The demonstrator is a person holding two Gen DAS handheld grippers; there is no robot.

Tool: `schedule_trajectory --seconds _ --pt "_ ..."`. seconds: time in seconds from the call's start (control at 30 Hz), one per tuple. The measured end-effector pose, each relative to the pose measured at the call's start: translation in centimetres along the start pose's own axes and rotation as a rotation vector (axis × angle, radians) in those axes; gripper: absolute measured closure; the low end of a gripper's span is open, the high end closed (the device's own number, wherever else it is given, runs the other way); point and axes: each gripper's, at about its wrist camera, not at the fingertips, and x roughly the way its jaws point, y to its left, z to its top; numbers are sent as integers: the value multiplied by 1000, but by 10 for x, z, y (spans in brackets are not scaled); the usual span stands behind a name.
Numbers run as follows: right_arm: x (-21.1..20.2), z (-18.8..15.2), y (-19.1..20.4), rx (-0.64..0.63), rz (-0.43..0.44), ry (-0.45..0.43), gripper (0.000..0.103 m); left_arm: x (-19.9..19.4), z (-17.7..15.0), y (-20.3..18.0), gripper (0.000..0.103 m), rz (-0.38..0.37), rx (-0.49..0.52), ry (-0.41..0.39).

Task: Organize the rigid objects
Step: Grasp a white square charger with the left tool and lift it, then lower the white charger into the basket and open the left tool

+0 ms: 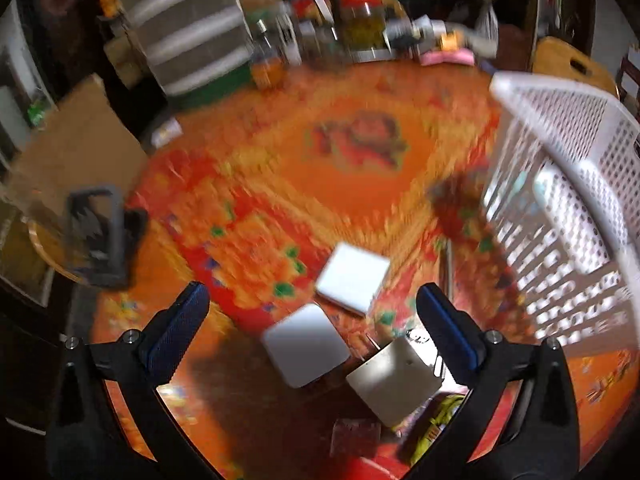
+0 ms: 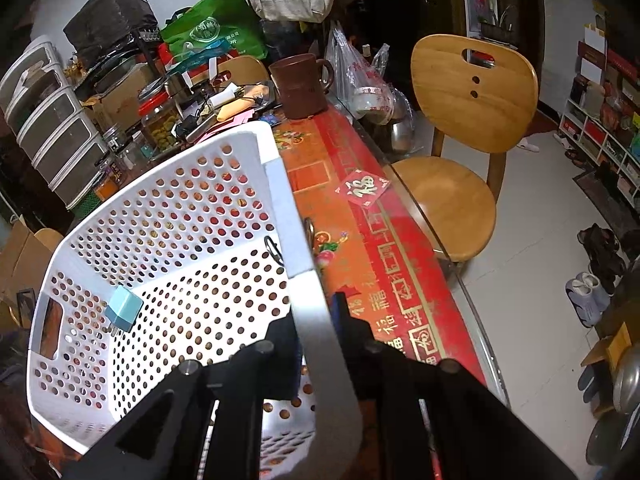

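In the blurred left wrist view my left gripper (image 1: 313, 294) stands wide open above the orange patterned tablecloth, nothing between its blue pads. Under it lie two white square boxes (image 1: 354, 278) (image 1: 306, 344) and a pale grey flat piece (image 1: 394, 380). The white perforated basket (image 1: 568, 184) rises at the right. In the right wrist view my right gripper (image 2: 316, 328) is shut on the rim of the white basket (image 2: 288, 200), one finger inside the wall and one outside. A light blue plug adapter (image 2: 123, 308) lies inside the basket near its handle hole.
A dark framed object (image 1: 100, 236) sits at the table's left edge. Jars, a brown mug (image 2: 300, 84), bags and a drawer unit (image 2: 52, 120) crowd the back of the table. A wooden chair (image 2: 460, 120) stands beside the table's glass edge (image 2: 420, 220).
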Motion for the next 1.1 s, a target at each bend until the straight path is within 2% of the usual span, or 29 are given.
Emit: schedule_trajectory --seconds 0.2,0.3,0.4,0.43,0.47,0.57,0.7,0.87,1.1 --pt "1 -2 1 0 -16 -4 92 48 -1 -1 2 -17 -21 55" --pt "1 -3 1 3 -19 -6 92 65 -4 -5 7 -26 -22 73" --pt "1 -3 1 4 -18 -7 92 70 1 -4 22 -72 -58 64" --pt "1 -3 1 5 -17 -7 92 68 1 -7 39 -86 -60 56" --pt "1 -3 1 6 -17 -7 92 67 2 -9 46 -90 -56 51" --pt "1 -3 2 6 -17 -7 92 63 4 -16 46 14 -35 31" --pt "1 -3 2 5 -17 -7 92 47 7 -15 47 66 -51 -34" --pt "0 -3 2 3 -16 -11 92 3 19 -14 47 139 -56 -140" --pt "0 -2 1 3 -14 -13 92 -49 40 -39 47 140 -2 -217"
